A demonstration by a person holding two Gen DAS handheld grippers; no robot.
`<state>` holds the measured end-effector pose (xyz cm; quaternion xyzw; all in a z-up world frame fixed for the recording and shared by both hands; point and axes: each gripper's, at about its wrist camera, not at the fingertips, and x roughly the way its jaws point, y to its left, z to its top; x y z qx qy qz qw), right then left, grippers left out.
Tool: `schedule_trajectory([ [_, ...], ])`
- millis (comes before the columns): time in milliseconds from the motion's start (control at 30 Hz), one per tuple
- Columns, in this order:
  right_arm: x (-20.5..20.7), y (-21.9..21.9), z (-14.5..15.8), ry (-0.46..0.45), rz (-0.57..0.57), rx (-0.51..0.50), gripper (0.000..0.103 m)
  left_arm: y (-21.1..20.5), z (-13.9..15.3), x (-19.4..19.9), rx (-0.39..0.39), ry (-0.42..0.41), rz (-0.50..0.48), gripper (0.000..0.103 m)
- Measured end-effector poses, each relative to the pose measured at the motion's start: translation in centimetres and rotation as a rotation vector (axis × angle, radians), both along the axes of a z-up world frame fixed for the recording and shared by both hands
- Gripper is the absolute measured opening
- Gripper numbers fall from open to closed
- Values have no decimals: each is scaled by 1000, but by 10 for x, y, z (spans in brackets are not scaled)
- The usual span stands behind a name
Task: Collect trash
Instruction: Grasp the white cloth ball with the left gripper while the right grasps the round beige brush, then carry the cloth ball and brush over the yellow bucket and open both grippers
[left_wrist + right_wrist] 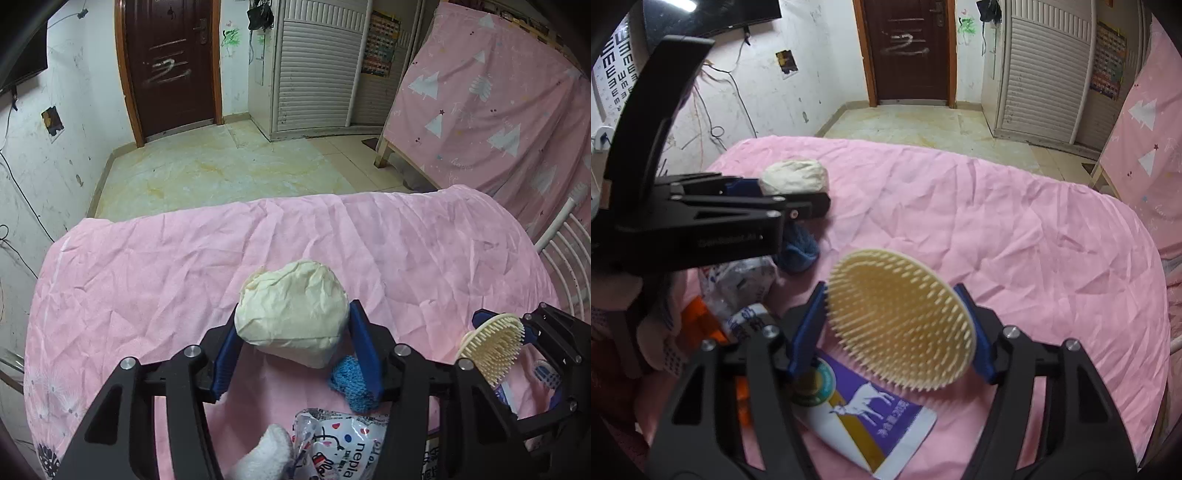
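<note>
the left gripper (pixel 293 332) grasps a crumpled paper ball (pixel 291 314), the right gripper (pixel 899 325) grasps a round brush (pixel 901 321); both are lifted, while wrappers (pixel 340 446) wait on the pink sheet (pixel 184 266).

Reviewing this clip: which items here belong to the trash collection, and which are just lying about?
In hand:
- crumpled paper wad, in the left gripper
- round bristle brush, in the right gripper

Lying about:
- blue knitted piece
- purple pouch
- nepia wrapper
- pink sheet
</note>
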<state>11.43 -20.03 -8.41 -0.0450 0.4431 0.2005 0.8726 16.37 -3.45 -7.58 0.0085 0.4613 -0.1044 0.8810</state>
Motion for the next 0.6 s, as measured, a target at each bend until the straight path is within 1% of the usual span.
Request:
schedule_trajectory([
  [200, -8, -8, 9, -35, -20, 27, 64, -2, 7, -9, 0, -33, 12, 43],
  [367, -18, -23, 22, -68, -42, 48, 65, -6, 26, -22, 10, -77, 15, 43],
  [600, -34, -50, 39, -110, -83, 92, 65, -29, 56, -45, 32, -137, -17, 43],
])
